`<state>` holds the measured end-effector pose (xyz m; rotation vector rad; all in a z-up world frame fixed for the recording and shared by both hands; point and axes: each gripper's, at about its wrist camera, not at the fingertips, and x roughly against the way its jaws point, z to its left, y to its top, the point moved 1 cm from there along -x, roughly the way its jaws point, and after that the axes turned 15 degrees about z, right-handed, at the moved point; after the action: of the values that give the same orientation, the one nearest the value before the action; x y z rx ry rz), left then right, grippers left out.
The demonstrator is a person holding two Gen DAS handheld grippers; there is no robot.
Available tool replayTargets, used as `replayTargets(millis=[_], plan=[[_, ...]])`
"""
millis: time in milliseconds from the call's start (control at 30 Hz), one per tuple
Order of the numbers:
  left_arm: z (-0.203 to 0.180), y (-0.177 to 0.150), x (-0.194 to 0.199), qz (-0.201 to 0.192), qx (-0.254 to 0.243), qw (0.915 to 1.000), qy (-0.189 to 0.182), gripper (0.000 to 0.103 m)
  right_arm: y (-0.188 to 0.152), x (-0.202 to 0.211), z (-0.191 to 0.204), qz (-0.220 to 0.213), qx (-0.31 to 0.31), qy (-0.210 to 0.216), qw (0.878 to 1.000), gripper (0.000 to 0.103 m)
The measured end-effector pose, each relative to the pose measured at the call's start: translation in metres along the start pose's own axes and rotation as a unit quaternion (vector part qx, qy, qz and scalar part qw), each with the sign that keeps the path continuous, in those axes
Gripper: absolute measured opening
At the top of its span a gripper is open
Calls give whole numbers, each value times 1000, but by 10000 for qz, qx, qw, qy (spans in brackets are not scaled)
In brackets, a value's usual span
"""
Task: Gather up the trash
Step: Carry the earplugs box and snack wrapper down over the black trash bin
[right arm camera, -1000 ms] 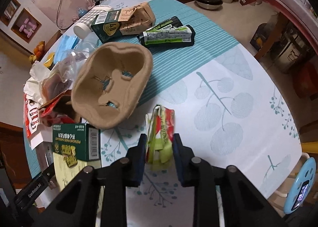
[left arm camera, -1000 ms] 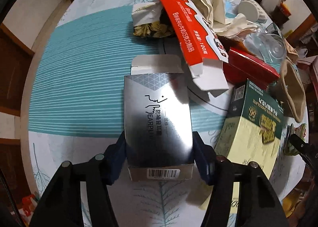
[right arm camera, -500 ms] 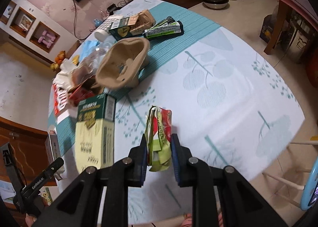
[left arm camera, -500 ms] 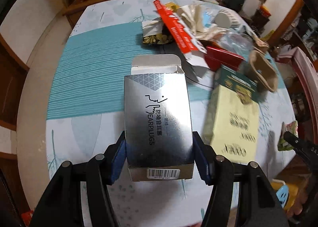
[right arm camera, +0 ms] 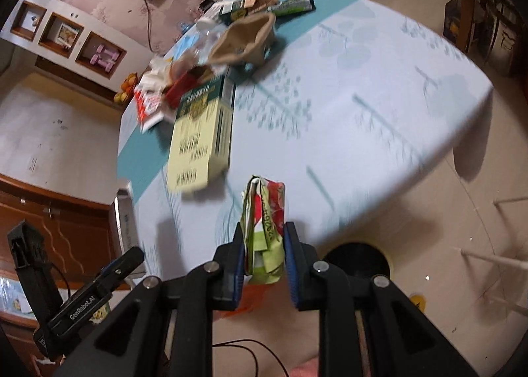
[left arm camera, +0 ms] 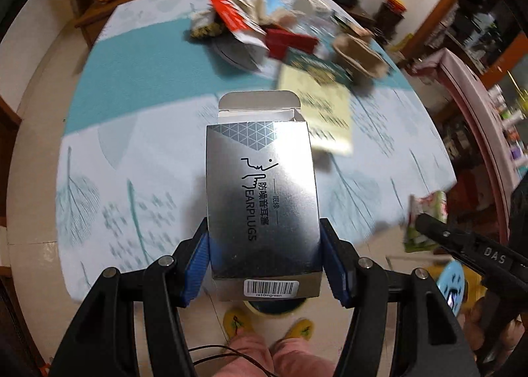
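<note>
My left gripper (left arm camera: 264, 251) is shut on a silver earplugs box (left arm camera: 262, 198) with its top flap open, held above the near edge of the table (left arm camera: 138, 152). My right gripper (right arm camera: 264, 256) is shut on a crumpled green and red wrapper (right arm camera: 264, 222), held off the table's near edge; it also shows in the left wrist view (left arm camera: 425, 222). More trash lies on the table: a green and cream carton (right arm camera: 201, 136), a brown pulp cup tray (right arm camera: 244, 40), a red box (left arm camera: 290, 43) and a red and white carton (left arm camera: 227, 14).
A dark round bin (right arm camera: 358, 261) stands on the floor below the right gripper. A blue stool (left arm camera: 452, 284) stands at the right. The person's legs and yellow slippers (left arm camera: 298, 329) are below the left gripper. A white chair frame (right arm camera: 498, 255) stands at far right.
Both grippers have pulled back and up from the table with their loads. The table looks farther away, and the floor, bin and feet have come into view.
</note>
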<state>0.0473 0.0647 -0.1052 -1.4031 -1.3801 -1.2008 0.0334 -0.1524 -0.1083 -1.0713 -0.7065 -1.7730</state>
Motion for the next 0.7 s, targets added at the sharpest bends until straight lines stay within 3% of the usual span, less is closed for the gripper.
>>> replayTargets(millis=[167, 367, 500, 700], plan=[[-29, -46, -9, 108, -331, 9992, -220, 60, -41, -5, -8, 160, 136, -93, 9997, 21], [-67, -104, -42, 303, -755, 9964, -236, 60, -76, -28, -37, 508, 79, -229, 9984, 21], [-88, -133, -85, 631, -1070, 9922, -52, 60, -92, -49, -63, 701, -27, -296, 9971, 21], [-93, -147, -166, 1160, -1227, 9856, 106, 60, -102, -101, -109, 1048, -149, -509, 9931, 21]])
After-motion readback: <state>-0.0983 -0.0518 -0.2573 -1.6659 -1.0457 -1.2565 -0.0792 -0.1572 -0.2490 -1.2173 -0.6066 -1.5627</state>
